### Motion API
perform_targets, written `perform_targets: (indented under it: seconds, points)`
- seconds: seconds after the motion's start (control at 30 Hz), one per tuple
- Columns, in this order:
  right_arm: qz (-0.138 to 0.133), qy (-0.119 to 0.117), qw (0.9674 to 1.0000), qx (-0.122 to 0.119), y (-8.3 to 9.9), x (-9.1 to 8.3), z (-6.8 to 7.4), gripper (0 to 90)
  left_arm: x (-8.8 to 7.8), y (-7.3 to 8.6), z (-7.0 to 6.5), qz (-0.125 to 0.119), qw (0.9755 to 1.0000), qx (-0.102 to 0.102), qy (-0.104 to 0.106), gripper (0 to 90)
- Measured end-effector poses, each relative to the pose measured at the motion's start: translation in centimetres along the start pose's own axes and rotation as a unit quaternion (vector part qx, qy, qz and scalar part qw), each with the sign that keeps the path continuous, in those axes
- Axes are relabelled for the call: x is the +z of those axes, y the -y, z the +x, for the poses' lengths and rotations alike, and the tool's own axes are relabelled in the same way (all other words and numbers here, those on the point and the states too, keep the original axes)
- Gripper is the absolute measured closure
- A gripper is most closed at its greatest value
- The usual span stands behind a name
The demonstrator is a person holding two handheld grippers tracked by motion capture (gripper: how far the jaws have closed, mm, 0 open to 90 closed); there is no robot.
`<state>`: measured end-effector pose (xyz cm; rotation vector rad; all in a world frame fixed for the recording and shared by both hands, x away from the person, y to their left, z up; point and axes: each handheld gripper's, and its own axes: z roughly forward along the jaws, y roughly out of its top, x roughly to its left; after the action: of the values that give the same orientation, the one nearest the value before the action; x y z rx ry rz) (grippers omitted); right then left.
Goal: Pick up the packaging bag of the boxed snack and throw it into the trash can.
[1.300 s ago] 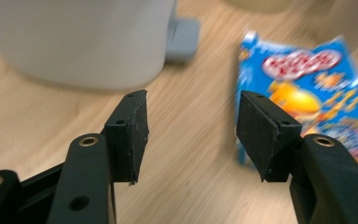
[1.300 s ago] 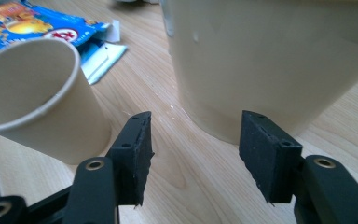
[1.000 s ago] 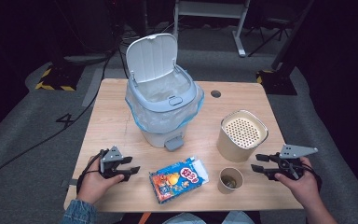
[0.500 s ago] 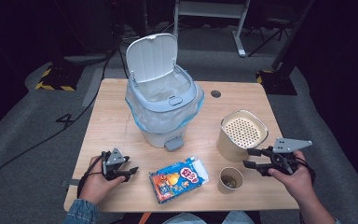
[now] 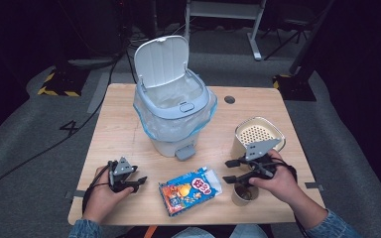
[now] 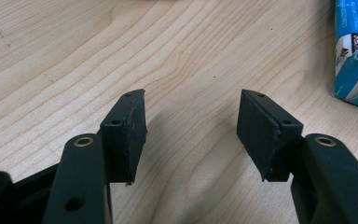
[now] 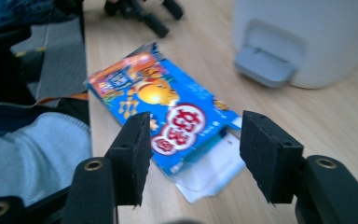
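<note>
Right hand-held gripper (image 5: 233,171) now shifted left toward blue snack box (image 5: 191,190), jaws just opening, wide, empty. Left hand-held gripper (image 5: 138,182) parked, wide, empty. Box grasp probably next.

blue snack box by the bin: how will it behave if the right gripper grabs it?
The blue snack box lies flat with its end flap open, so it is probably empty, light, and apt to crush under a squeeze. Its glossy print may slip. Pushed, it would likely slide across the table, not tip.
</note>
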<state>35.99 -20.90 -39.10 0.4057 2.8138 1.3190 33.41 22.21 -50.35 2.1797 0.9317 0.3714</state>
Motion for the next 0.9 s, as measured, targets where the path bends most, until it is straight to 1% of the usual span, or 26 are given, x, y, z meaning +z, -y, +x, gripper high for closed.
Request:
perform_targets:
  seconds: [0.03, 0.1, 0.2, 0.27, 0.3, 0.37, 0.4, 0.43, 0.53, 0.6, 0.63, 0.7, 0.73, 0.77, 0.87, 0.9]
  points:
    - [0.011, -0.007, 0.9999, -0.009, -0.4, 0.8, 0.2, 42.6, 0.0, 0.0, 0.0, 0.0, 1.0, 0.0, 0.0, 42.8]
    - [0.024, -0.014, 0.9994, -0.02, -0.9, 1.7, 0.6, 41.8, 0.0, 0.0, 0.0, 0.0, 1.0, 0.0, 0.0, 42.8]
    - [0.052, -0.03, 0.9976, -0.034, -1.5, 3.3, 1.1, 41.2, 0.0, 0.0, 0.0, 0.0, 1.0, 0.0, 0.0, 42.8]
    - [0.082, -0.032, 0.9949, -0.049, -1.7, 4.4, 1.6, 41.2, 0.0, 0.0, 0.0, 0.0, 1.0, 0.0, 0.0, 42.8]
    - [0.109, -0.029, 0.9914, -0.066, -1.9, 5.3, 2.1, 41.3, 0.0, 0.0, 0.0, 0.0, 1.0, 0.0, 0.0, 42.8]
    - [0.13, -0.023, 0.9877, -0.083, -2.0, 6.0, 2.5, 41.4, 0.0, 0.0, 0.0, 0.0, 1.0, -0.001, 0.001, 42.7]
    - [0.13, -0.023, 0.9877, -0.083, -2.0, 6.0, 2.5, 41.4, 0.0, 0.0, 0.0, 0.0, 1.0, -0.001, 0.001, 42.8]
    - [0.141, -0.018, 0.9858, -0.089, -2.0, 6.4, 2.6, 41.7, 0.0, 0.0, 0.0, 0.0, 1.0, -0.002, 0.001, 42.8]
    - [0.159, -0.014, 0.9824, -0.097, -2.2, 7.3, 3.0, 43.5, 0.0, 0.0, 0.0, -0.001, 1.0, -0.004, 0.002, 42.8]
    - [0.174, -0.013, 0.9789, -0.106, -2.1, 7.8, 3.3, 44.0, 0.0, 0.0, 0.1, -0.001, 1.0, -0.003, 0.001, 42.8]
    - [0.186, -0.017, 0.9761, -0.11, -2.1, 8.1, 3.4, 44.5, 0.0, 0.0, 0.1, -0.001, 1.0, -0.003, 0.001, 42.8]
    - [0.197, -0.017, 0.9735, -0.115, -1.9, 8.5, 3.5, 44.5, 0.0, 0.0, 0.2, -0.001, 1.0, -0.005, 0.004, 42.8]
    - [0.211, -0.018, 0.9704, -0.116, -1.7, 8.9, 3.6, 44.7, 0.0, 0.0, 0.2, -0.001, 1.0, -0.006, 0.003, 42.8]
    - [0.211, -0.018, 0.9704, -0.116, -1.7, 8.9, 3.6, 44.7, 0.0, 0.0, 0.2, -0.001, 1.0, -0.005, 0.004, 42.8]
    - [0.225, -0.019, 0.9671, -0.116, -1.5, 9.4, 3.7, 46.2, 0.0, 0.0, 0.2, -0.002, 1.0, -0.006, 0.005, 42.8]
    - [0.231, -0.018, 0.9654, -0.119, -1.5, 9.6, 3.8, 47.4, 0.0, 0.0, 0.3, -0.001, 1.0, -0.006, 0.005, 42.9]
